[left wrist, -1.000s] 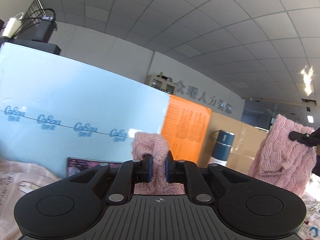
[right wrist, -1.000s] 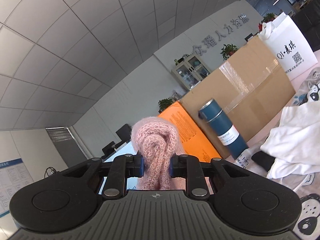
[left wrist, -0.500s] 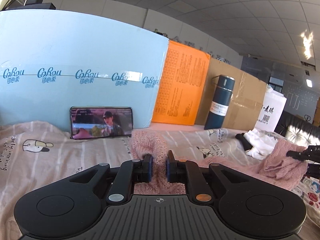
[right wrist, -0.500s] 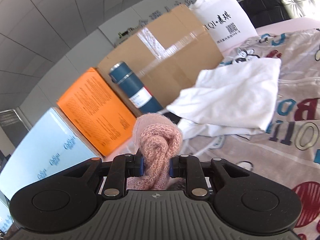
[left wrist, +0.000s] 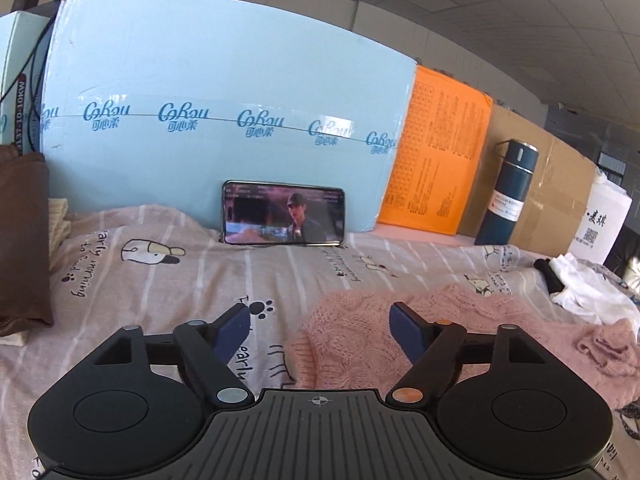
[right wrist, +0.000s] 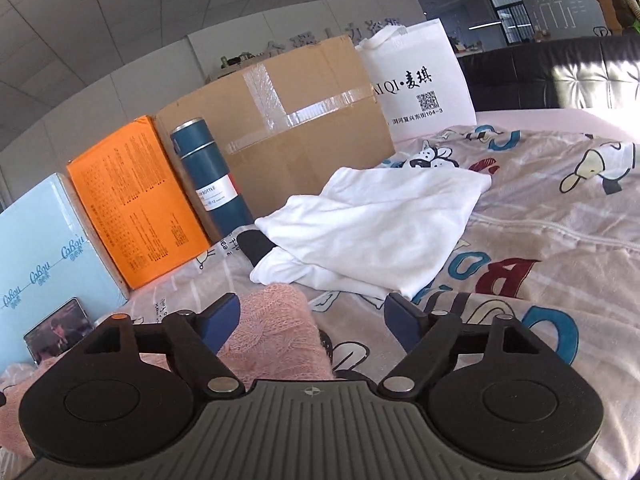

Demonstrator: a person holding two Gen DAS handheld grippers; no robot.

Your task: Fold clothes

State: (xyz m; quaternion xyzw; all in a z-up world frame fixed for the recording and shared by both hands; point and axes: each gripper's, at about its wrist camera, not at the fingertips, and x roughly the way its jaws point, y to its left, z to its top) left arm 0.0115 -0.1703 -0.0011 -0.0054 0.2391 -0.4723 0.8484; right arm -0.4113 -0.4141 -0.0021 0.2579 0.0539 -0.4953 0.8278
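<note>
A pink knitted sweater (left wrist: 460,336) lies on the cartoon-print bedsheet (left wrist: 168,280). My left gripper (left wrist: 320,324) is open and empty, with the sweater's left edge between and under its fingers. My right gripper (right wrist: 312,316) is open and empty; the sweater's other end (right wrist: 272,336) lies under its left finger. A white garment (right wrist: 372,232) lies crumpled on the sheet beyond the right gripper, and it shows at the right of the left wrist view (left wrist: 588,292).
Along the back stand a light blue box (left wrist: 224,120), an orange box (left wrist: 436,160), a dark blue bottle (left wrist: 508,196), a cardboard box (right wrist: 288,120) and a white bag (right wrist: 416,84). A phone (left wrist: 284,213) leans on the blue box. A brown cushion (left wrist: 20,240) sits left.
Both grippers came down from holding the sweater up, laid it on the sheet and opened, letting go of it.
</note>
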